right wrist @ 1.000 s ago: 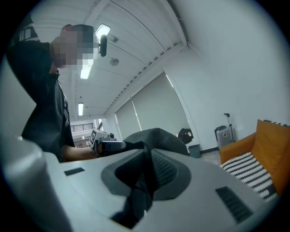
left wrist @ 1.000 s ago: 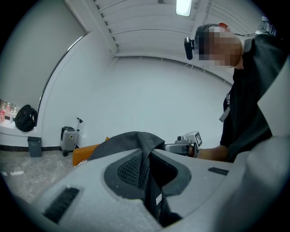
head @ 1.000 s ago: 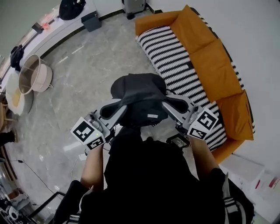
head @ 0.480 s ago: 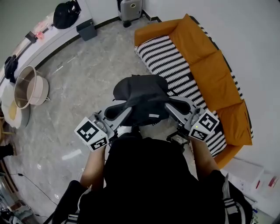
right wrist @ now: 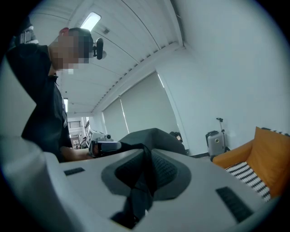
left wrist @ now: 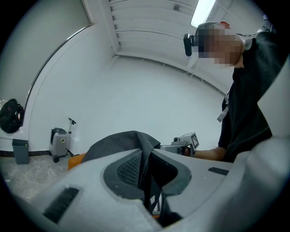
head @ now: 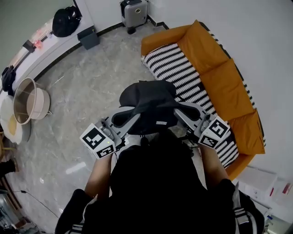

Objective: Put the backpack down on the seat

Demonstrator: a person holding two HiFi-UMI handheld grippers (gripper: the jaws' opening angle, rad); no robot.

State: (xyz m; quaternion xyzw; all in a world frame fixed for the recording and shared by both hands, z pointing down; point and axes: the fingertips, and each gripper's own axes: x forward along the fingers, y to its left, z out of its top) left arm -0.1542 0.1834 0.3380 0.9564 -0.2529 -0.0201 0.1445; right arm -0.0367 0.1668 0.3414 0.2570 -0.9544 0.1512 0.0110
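A black backpack (head: 149,103) hangs in the air in front of the person, held up between both grippers above the marble floor. My left gripper (head: 122,118) is shut on a fold of its black fabric (left wrist: 120,142), which runs down between the jaws. My right gripper (head: 183,111) is shut on a black strap (right wrist: 140,181) on the bag's other side. The seat is the black-and-white striped seat (head: 183,75) of a sofa with orange cushions (head: 215,59), just right of the backpack in the head view. The orange sofa (right wrist: 267,154) also shows in the right gripper view.
A grey suitcase (head: 133,10) stands by the far wall past the sofa's end. A dark bin (head: 88,36) and a black bag (head: 64,20) on a white counter are at the upper left. A round beige tub (head: 28,98) stands on the floor at the left.
Both grippers have carried the backpack forward across the floor. The suitcase and the far wall have come further into view, and the tub has slid toward the left edge.
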